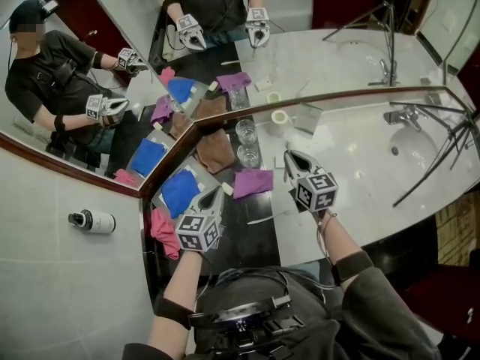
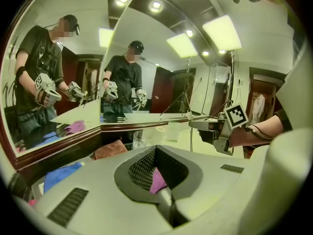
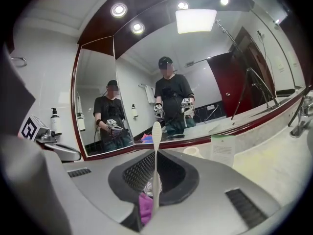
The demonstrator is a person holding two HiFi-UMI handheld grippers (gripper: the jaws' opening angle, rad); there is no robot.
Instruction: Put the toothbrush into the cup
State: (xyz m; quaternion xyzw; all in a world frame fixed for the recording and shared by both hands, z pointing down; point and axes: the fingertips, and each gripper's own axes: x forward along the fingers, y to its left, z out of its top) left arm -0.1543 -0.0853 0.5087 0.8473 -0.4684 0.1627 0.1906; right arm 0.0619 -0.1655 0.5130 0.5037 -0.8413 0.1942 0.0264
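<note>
Between the clamped jaws of the right gripper [image 1: 291, 161], the toothbrush [image 3: 156, 151] stands upright, head uppermost, held above the counter [image 1: 360, 167] and near the empty cup [image 1: 248, 156]. A purple cloth [image 1: 253, 182] lies just beside the cup. The left gripper [image 1: 211, 195], jaws fully together and holding nothing, hangs beside a blue cloth [image 1: 180, 192].
</note>
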